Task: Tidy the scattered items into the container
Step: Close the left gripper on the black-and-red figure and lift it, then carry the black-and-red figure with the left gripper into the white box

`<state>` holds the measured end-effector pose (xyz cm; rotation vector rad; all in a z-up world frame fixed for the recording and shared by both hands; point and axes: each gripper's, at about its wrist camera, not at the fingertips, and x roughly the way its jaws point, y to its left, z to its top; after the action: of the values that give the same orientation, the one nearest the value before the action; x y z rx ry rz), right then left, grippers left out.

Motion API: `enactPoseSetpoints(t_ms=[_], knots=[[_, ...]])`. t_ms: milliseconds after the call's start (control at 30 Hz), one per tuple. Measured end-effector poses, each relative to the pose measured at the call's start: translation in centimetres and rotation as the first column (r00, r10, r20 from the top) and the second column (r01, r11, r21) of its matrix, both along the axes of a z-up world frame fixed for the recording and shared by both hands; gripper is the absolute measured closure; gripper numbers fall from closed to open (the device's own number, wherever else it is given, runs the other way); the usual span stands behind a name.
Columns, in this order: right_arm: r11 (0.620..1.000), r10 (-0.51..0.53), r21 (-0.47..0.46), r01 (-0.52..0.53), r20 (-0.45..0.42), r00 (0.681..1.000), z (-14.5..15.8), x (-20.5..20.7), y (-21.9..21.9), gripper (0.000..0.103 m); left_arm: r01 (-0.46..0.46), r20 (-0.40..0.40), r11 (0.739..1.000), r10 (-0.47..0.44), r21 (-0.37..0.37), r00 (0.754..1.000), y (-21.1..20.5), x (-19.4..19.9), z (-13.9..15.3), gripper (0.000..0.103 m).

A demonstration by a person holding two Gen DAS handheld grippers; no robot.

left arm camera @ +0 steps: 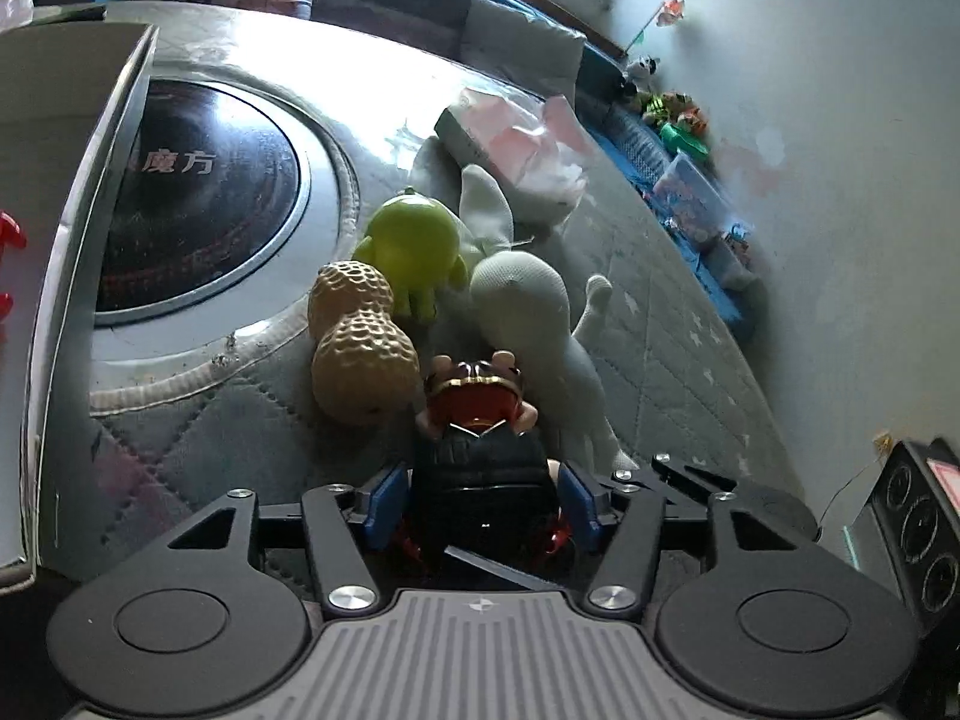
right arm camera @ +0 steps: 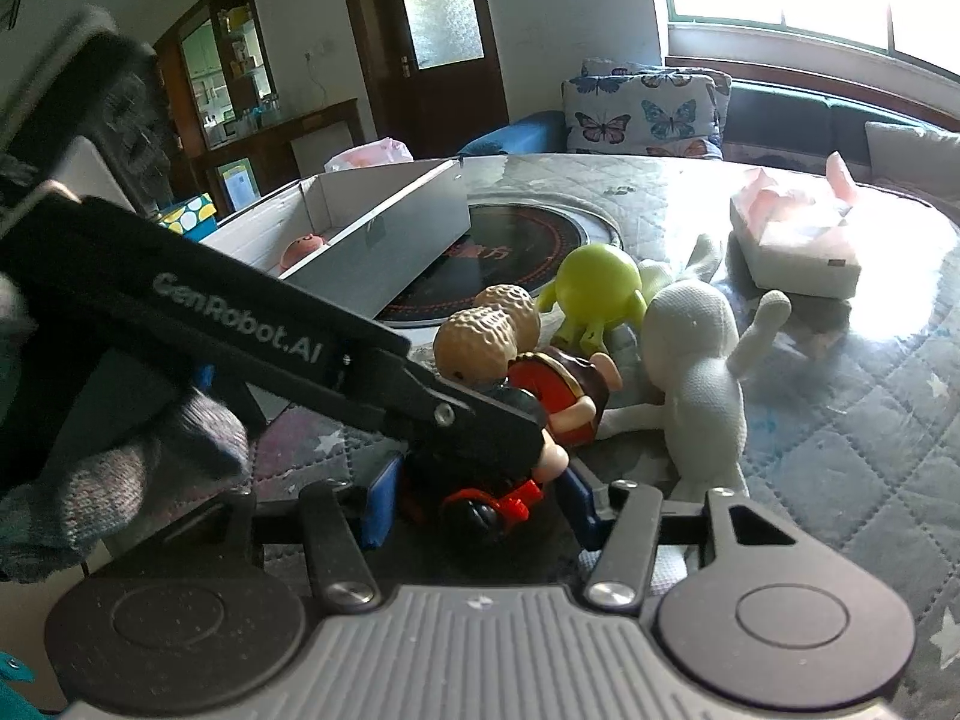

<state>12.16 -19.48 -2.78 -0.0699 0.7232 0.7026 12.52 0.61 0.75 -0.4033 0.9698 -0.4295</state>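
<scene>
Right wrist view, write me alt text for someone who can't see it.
The right tool brackets a dark toy figure with red parts on a quilted table, the left tool reaching over it. Behind lie a peanut toy, green figure, white doll and open cardboard box.

Left gripper (left arm camera: 480, 507): black linkage arms, silver screw heads, blue pads on the fingers (left arm camera: 384, 501), grey ribbed base plate, two round black discs at the sides. Right gripper (right arm camera: 477, 510): same build, blue-padded fingers (right arm camera: 381, 504). White "GenRobot.AI" lettering on the left gripper's black side. Hand (right arm camera: 114, 480) wears a grey knitted glove.
</scene>
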Motion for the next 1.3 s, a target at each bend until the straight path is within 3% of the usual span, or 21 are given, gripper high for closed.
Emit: enactPoseSetpoints(t_ms=[267,500,867,1033,1300], knots=[[1.0,-0.004,0.005,0.004,-0.002,1.0,0.0,0.0,0.1,0.048,-0.027,0.002,1.0,0.027,0.003,1.0,-0.2,-0.2,0.2,0.045],[1.0,-0.006,0.011,0.006,0.01,1.0,0.4,-0.3,0.3,0.048,-0.033,0.07,0.998,0.03,0.045,0.997,-0.6,-1.3,1.1,0.046],[0.997,0.071,0.023,-0.075,0.126,0.989,4.3,-0.5,3.4,0.048,-0.136,0.208,0.989,0.122,0.051,0.97,3.2,-3.3,5.8,0.046],[0.984,0.163,0.035,-0.172,0.179,0.97,6.1,0.4,7.5,0.048,-0.245,0.257,0.969,0.226,0.044,0.94,7.7,-4.1,7.7,0.046],[0.939,0.333,0.035,-0.343,0.166,0.928,6.2,2.8,16.4,0.048,-0.423,0.216,0.906,0.409,0.016,0.886,15.6,-4.2,7.0,0.046]])
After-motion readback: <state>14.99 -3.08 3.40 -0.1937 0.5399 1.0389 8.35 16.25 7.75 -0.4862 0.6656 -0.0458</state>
